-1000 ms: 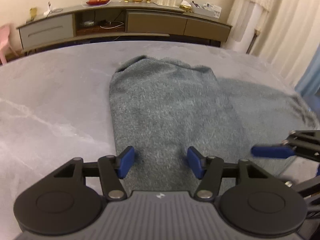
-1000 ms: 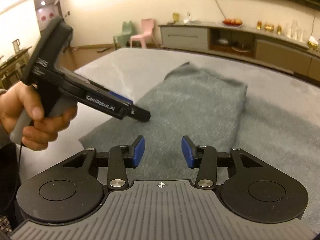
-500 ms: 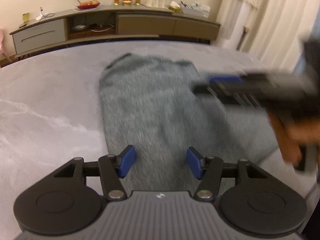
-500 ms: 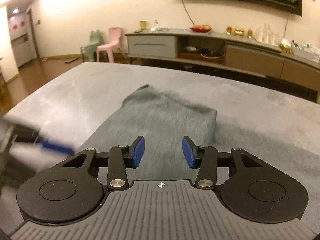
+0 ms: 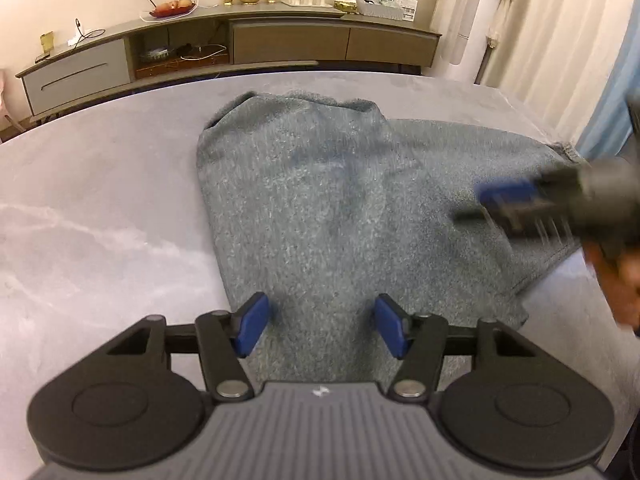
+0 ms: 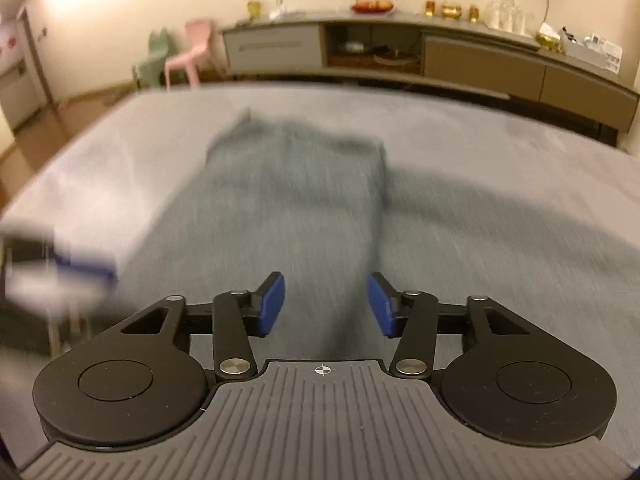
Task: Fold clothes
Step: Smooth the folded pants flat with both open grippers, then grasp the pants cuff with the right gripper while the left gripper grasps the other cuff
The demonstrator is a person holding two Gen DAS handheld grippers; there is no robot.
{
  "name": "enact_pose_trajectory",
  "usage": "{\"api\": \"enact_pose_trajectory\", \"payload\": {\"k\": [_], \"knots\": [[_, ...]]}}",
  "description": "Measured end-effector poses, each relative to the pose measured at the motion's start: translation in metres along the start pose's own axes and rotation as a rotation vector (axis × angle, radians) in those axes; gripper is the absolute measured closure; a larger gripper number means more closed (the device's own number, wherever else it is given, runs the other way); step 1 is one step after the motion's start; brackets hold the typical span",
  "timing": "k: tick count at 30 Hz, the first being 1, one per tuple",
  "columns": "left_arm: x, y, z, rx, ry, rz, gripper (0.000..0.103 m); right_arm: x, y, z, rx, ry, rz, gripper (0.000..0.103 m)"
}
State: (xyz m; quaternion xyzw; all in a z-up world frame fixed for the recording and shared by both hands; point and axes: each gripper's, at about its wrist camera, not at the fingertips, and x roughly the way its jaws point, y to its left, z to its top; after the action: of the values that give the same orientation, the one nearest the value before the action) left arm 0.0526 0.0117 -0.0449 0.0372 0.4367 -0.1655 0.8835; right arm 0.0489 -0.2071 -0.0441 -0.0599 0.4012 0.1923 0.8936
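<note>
Grey marbled counter [image 5: 92, 216] fills my near view, carrying the grey-green knit garment [image 5: 320, 216] laid flat and partly folded, its far end bunched. Nearest me, my left gripper [image 5: 318, 324] hovers over the garment's near edge, jaws spread with nothing pinched between them. To the right, my right gripper [image 5: 508, 200] is blurred above the cloth; in its own view its jaws are opening, empty, over the garment. Farther off, a long low sideboard [image 5: 280, 40] stands against the far wall, with a pink chair [image 6: 188, 52] at its left.
</note>
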Motion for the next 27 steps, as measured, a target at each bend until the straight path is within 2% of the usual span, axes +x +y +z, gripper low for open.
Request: {"api": "enact_pose_trajectory", "payload": {"k": [1, 2, 5, 7, 8, 10, 13, 15, 18, 22, 25, 26, 27], "knots": [[0.003, -0.001, 0.000, 0.001, 0.009, 0.006, 0.044, 0.008, -0.007, -0.013, -0.008, 0.031, -0.024, 0.042], [0.006, -0.003, -0.001, 0.004, 0.013, 0.015, 0.041, 0.006, -0.018, -0.022, 0.009, 0.019, -0.028, 0.037], [0.008, -0.006, 0.000, 0.003, 0.014, 0.036, 0.040, -0.009, -0.052, -0.026, 0.119, -0.030, -0.028, 0.044], [0.007, -0.007, 0.003, -0.008, 0.013, 0.046, 0.040, -0.028, -0.079, -0.025, 0.219, -0.093, -0.041, 0.037], [0.006, -0.008, 0.004, -0.010, 0.012, 0.051, 0.040, -0.037, -0.094, -0.028, 0.245, -0.116, -0.092, 0.031], [0.006, -0.011, 0.007, -0.004, 0.006, 0.065, 0.040, -0.055, -0.127, -0.038, 0.293, -0.145, -0.226, 0.026], [0.003, -0.017, 0.012, 0.012, -0.016, 0.090, 0.042, -0.076, -0.193, -0.064, 0.416, -0.130, -0.444, 0.026], [-0.005, -0.021, 0.017, 0.030, -0.056, 0.121, 0.044, -0.088, -0.234, -0.083, 0.497, -0.136, -0.538, 0.026], [-0.020, -0.022, 0.027, 0.041, -0.131, 0.162, 0.044, -0.097, -0.270, -0.105, 0.581, -0.155, -0.547, 0.026], [-0.032, -0.023, 0.038, -0.012, -0.176, 0.101, 0.044, -0.101, -0.278, -0.114, 0.607, -0.172, -0.462, 0.023], [-0.017, -0.038, 0.040, -0.027, -0.142, 0.049, 0.044, -0.082, -0.274, -0.108, 0.535, -0.129, -0.387, 0.021], [-0.009, -0.045, 0.038, -0.030, -0.120, 0.047, 0.044, -0.072, -0.272, -0.108, 0.504, -0.098, -0.366, 0.022], [-0.001, -0.052, 0.036, -0.042, -0.100, 0.052, 0.044, -0.065, -0.266, -0.109, 0.449, -0.088, -0.384, 0.026]]}}
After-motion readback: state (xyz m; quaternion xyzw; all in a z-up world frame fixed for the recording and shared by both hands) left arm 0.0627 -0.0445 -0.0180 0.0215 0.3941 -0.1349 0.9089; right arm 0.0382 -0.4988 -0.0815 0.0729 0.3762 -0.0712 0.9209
